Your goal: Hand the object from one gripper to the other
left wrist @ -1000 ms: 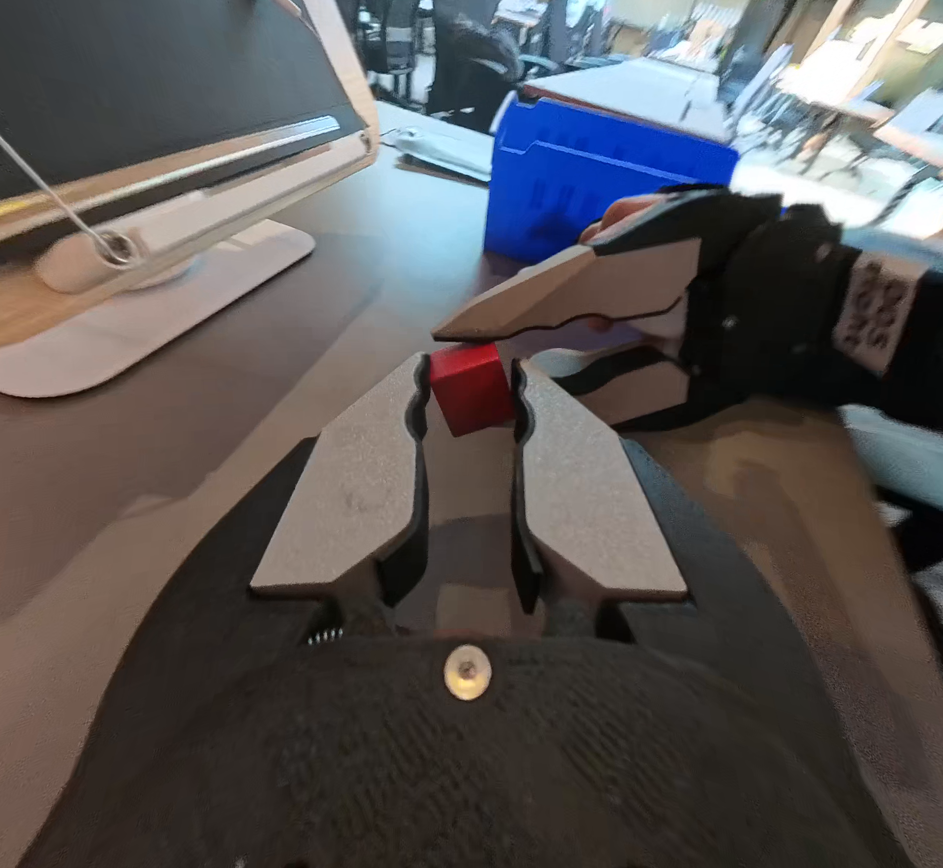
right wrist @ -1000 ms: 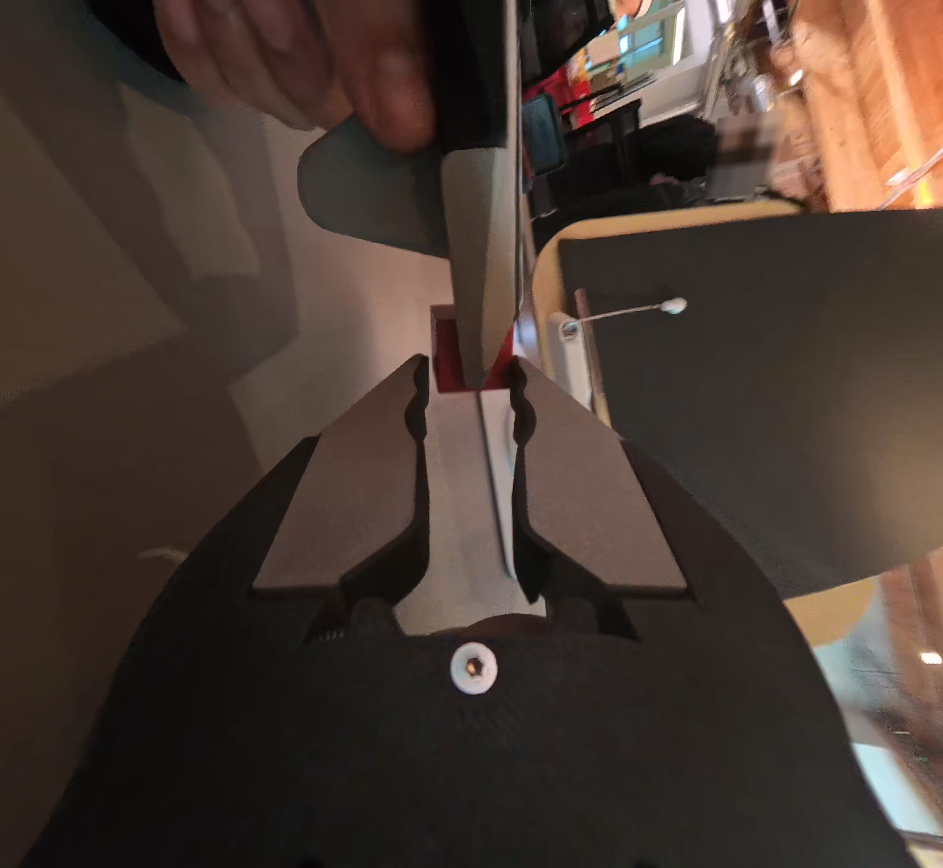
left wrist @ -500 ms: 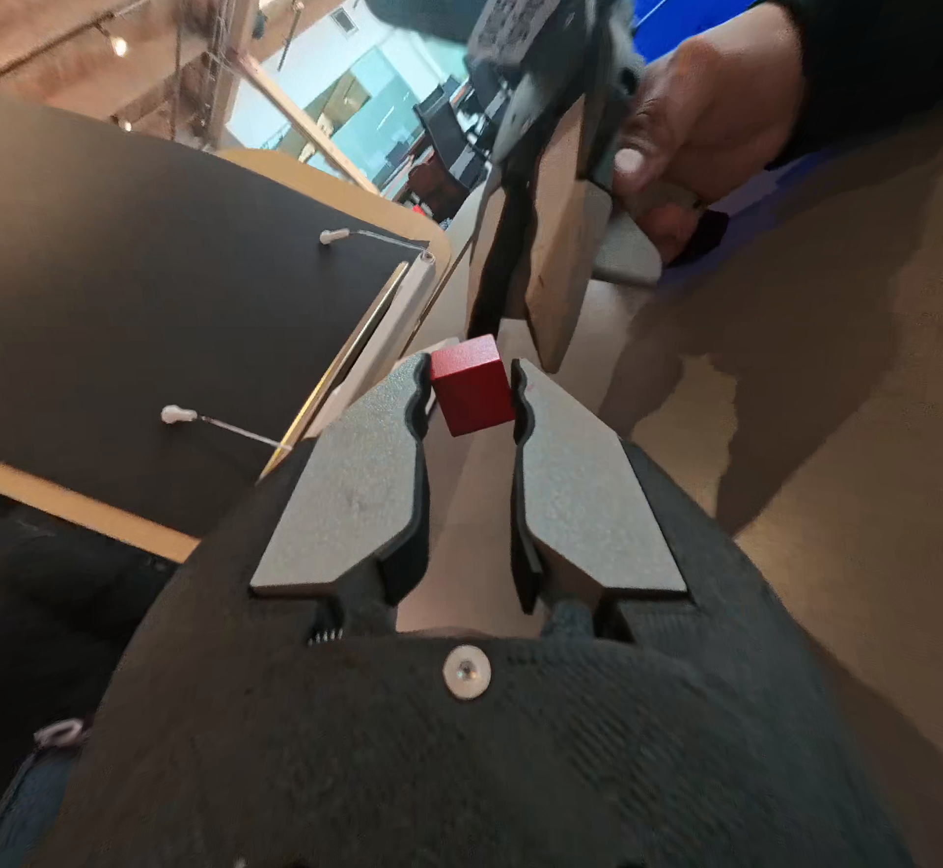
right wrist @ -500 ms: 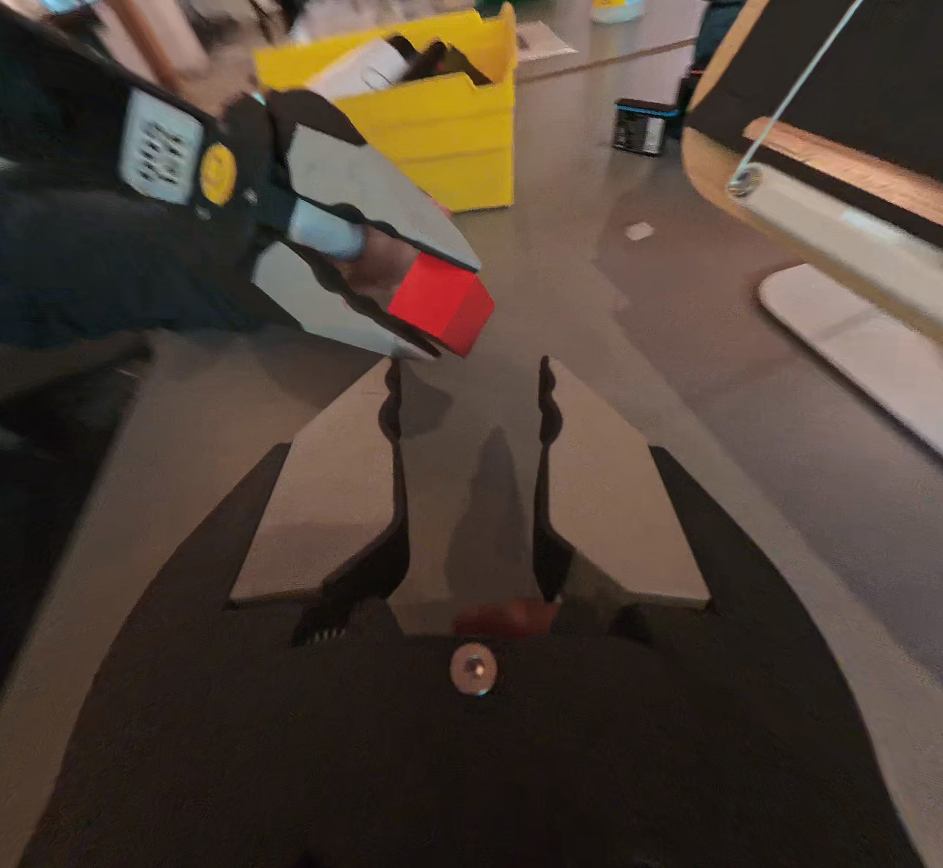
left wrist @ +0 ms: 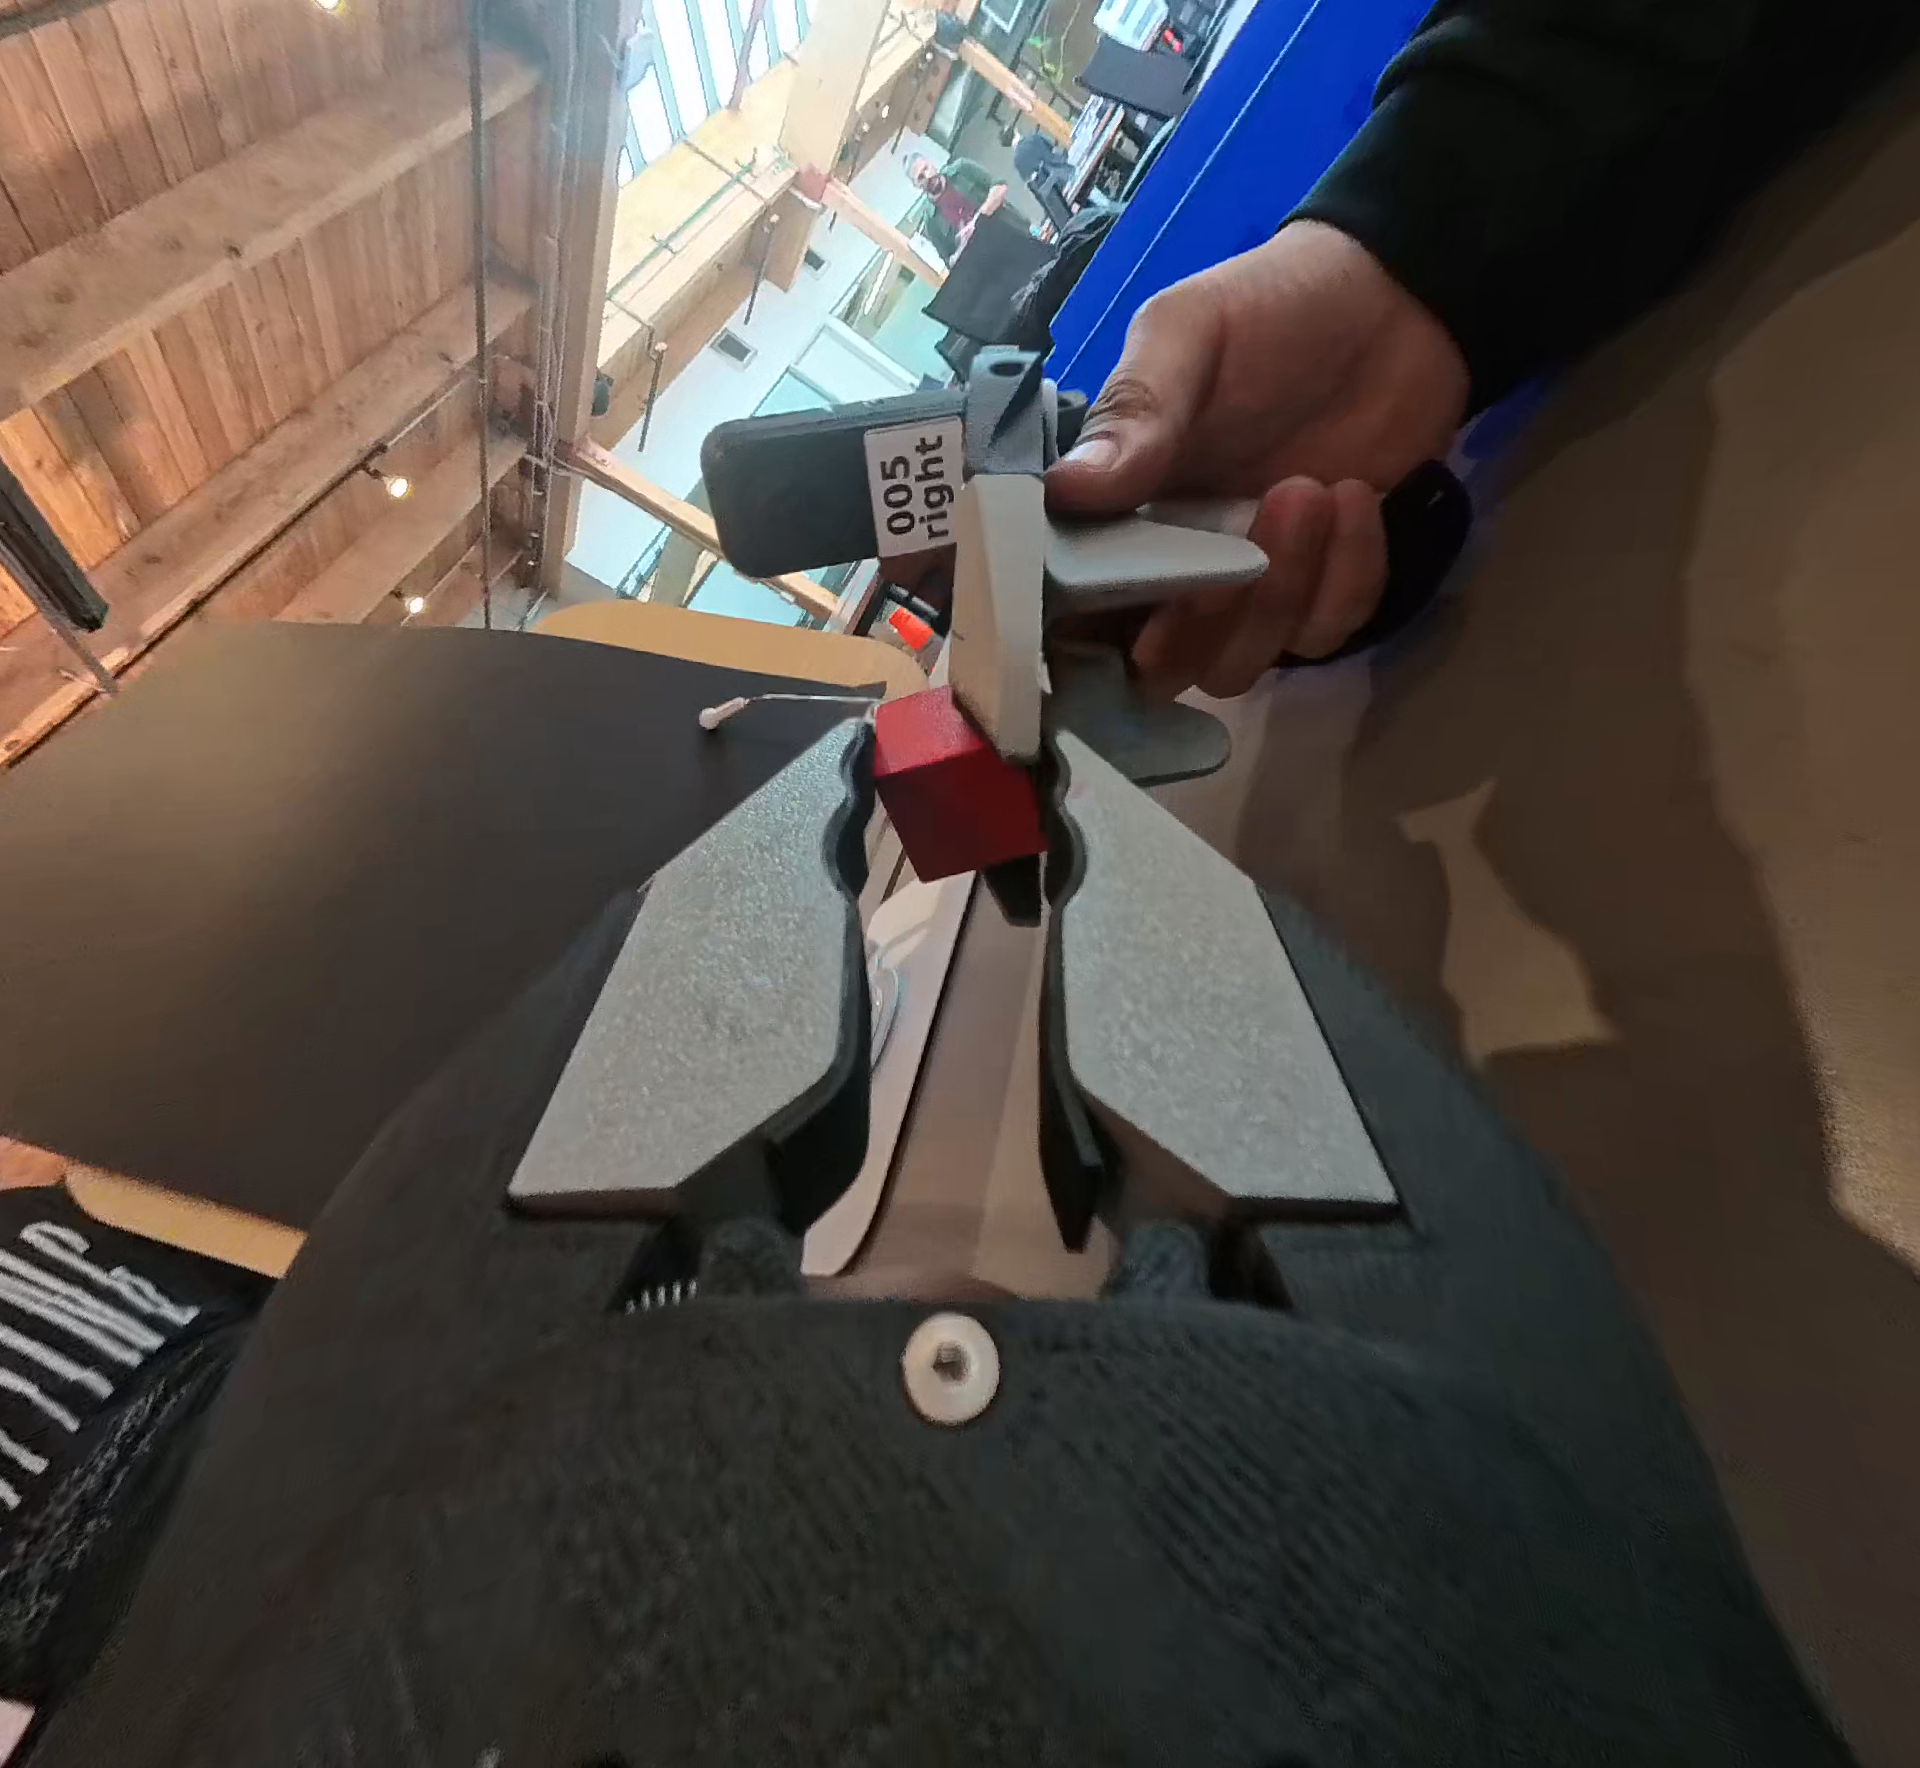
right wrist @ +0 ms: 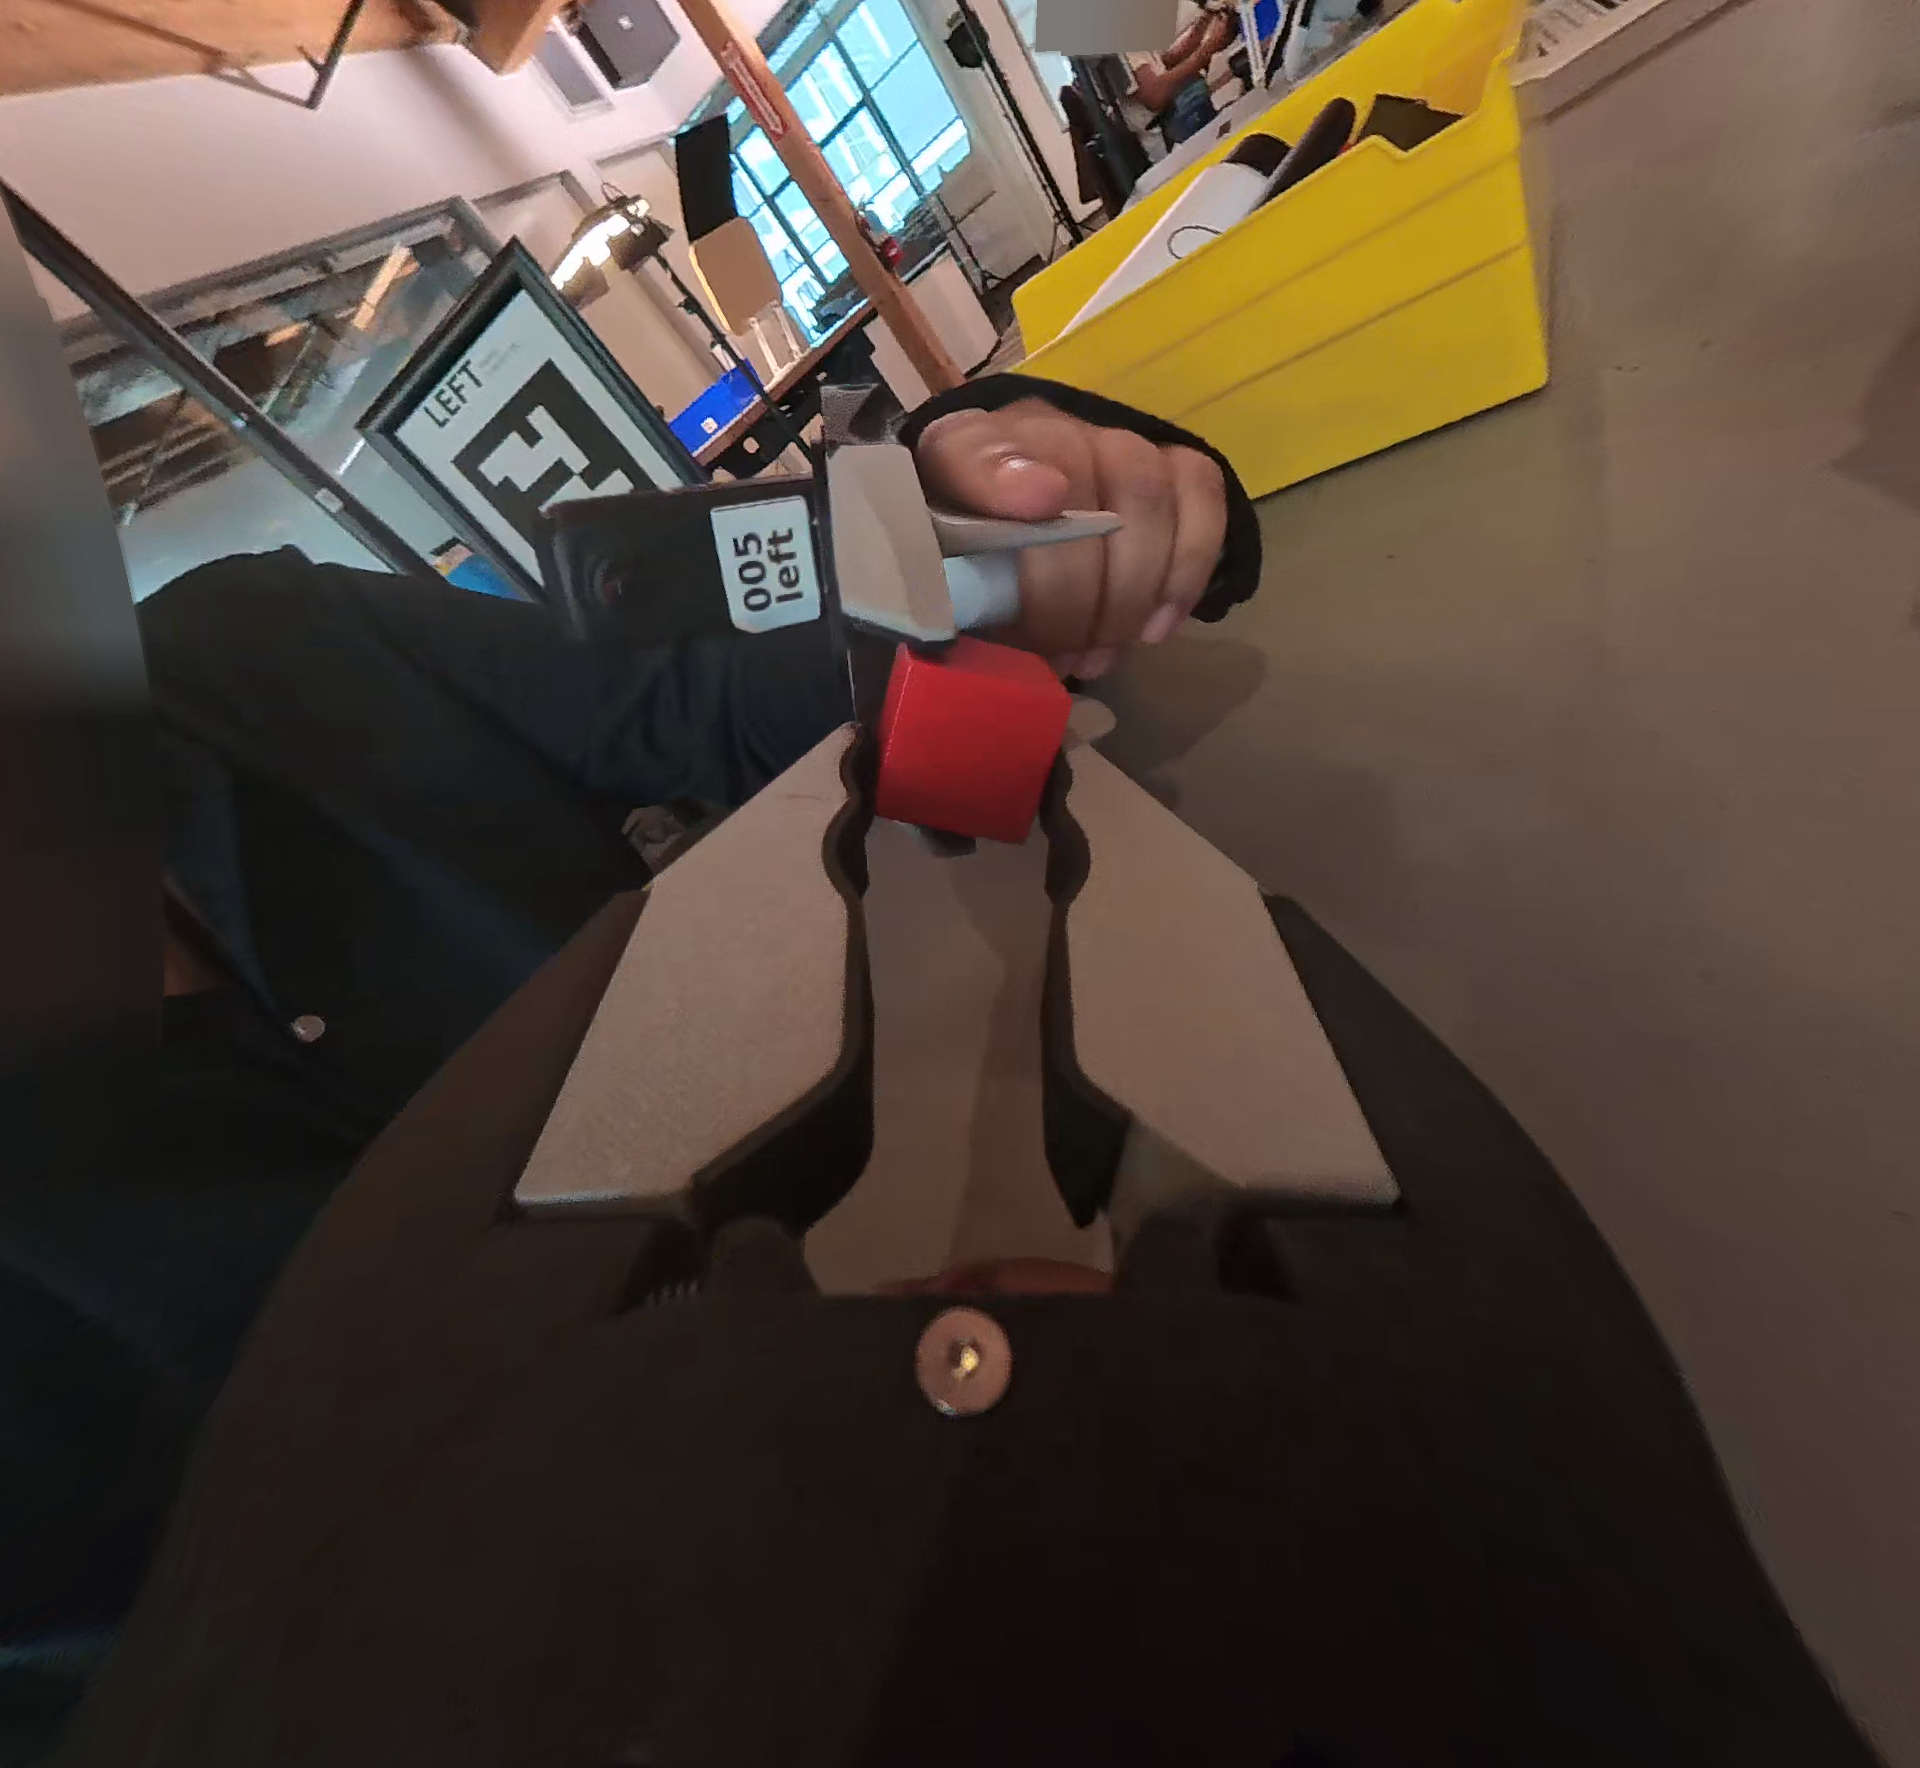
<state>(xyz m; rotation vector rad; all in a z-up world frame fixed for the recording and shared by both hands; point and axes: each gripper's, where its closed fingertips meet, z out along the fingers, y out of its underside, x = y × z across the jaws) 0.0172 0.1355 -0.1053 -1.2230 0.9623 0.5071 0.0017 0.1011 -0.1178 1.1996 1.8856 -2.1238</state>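
Observation:
A red cube (left wrist: pixel 951 804) sits between the fingertips of my left gripper (left wrist: pixel 956 783), which is shut on it above the table. My right gripper (right wrist: pixel 956 768) has come in crosswise, with its jaws on either side of the same cube (right wrist: pixel 966 752). The cube touches the right-hand jaw and a thin gap shows at the other one. In the left wrist view, one of the right gripper's fingers (left wrist: pixel 997 617) rests on the cube's upper edge. In the right wrist view, the left gripper's upper finger (right wrist: pixel 888 555) lies over the cube's top. A bare hand holds each gripper.
A yellow bin (right wrist: pixel 1299 316) with several items stands behind on the grey table (right wrist: pixel 1610 783). A blue bin (left wrist: pixel 1247 108) is at the far side. A black board on a white stand (left wrist: pixel 312 835) is close on the left. A framed marker sign (right wrist: pixel 499 430) stands behind. Both grippers' tips are close together, under 4 cm apart.
Half a second ago the right gripper was wide open and short of the cube. It has moved in around the cube and narrowed its jaws. The left gripper still holds the cube.

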